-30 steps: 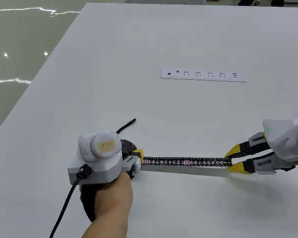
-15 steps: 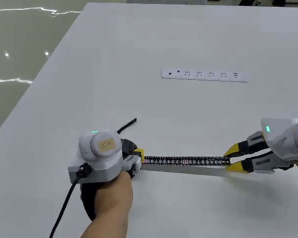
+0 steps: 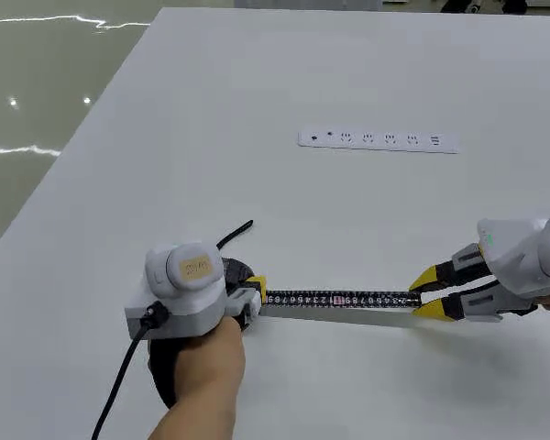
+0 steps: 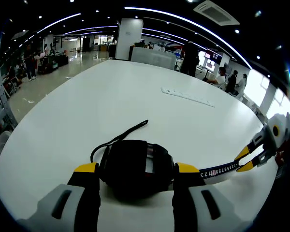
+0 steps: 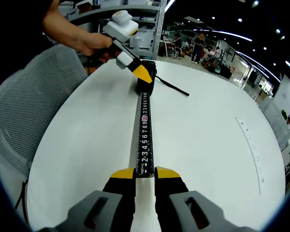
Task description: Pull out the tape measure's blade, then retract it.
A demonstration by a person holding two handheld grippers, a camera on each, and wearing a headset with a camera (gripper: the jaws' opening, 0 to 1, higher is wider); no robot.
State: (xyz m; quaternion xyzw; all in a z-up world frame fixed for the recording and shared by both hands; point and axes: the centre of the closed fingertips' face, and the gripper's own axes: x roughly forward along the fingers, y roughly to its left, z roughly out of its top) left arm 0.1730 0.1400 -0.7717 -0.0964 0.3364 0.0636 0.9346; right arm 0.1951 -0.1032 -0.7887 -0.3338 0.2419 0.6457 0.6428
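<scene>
White table [image 3: 257, 110] is bearing a power strip [image 3: 378, 139] at its far side. Left gripper [image 4: 137, 168] is clamping the black tape measure [image 4: 130, 157] near the front edge; right gripper [image 5: 145, 172] is pinching the tip of its blade [image 3: 344, 299], stretched between them.

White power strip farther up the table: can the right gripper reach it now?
Probably not: the right gripper is shut on the black tape measure blade. The white table between it and the white power strip is bare, so only that grip hinders.
</scene>
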